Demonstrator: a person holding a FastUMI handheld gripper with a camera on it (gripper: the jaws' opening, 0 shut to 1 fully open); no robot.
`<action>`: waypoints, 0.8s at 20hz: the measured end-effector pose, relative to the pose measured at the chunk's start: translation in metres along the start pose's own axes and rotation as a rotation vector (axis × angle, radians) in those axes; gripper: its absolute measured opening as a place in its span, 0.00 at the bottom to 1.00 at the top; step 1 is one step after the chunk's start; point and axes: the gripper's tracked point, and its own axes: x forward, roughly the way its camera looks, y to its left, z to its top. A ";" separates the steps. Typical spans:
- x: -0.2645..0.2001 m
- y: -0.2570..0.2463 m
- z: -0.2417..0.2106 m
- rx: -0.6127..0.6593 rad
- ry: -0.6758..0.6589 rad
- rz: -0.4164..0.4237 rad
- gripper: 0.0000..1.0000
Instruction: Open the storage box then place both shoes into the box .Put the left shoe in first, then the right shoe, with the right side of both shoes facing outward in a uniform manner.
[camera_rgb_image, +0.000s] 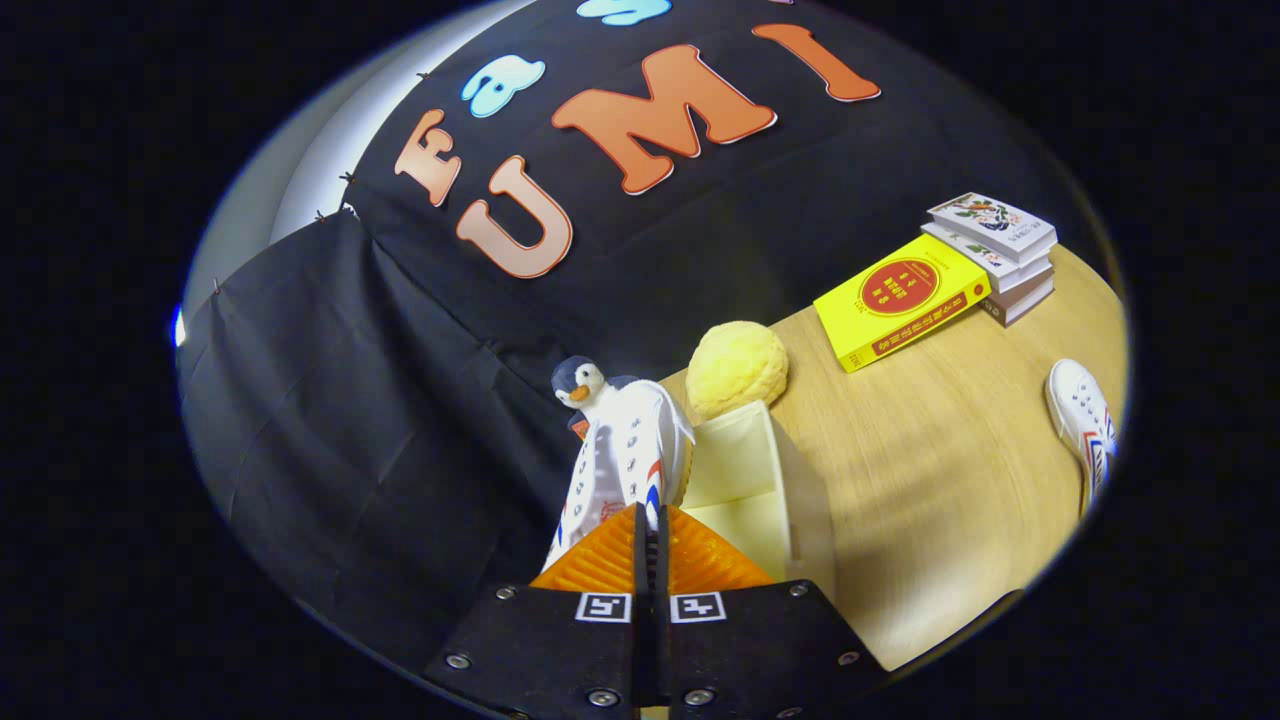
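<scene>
Gripper view: tool (650, 525) pinches white shoe (620, 450) beside open storage box (760, 480)

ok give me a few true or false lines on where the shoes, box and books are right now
1. The fingers are pressed on a white shoe. True.
2. That shoe is already lying inside the box. False: it is held beside the open box, not in it.
3. A second shoe lies on the table, apart from the box. True.
4. The yellow book lies on top of the stack of books. False: it lies on the table beside the stack.
5. A penguin toy shows just beyond the held shoe. True.
6. The yellow ball sits inside the box. False: it rests on the table behind it.
</scene>
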 end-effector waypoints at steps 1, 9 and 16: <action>0.009 0.003 -0.010 -0.020 0.013 -0.023 0.00; 0.028 -0.006 -0.011 -0.246 -0.044 -0.149 0.00; -0.021 -0.073 0.036 -0.159 -0.115 -0.246 0.01</action>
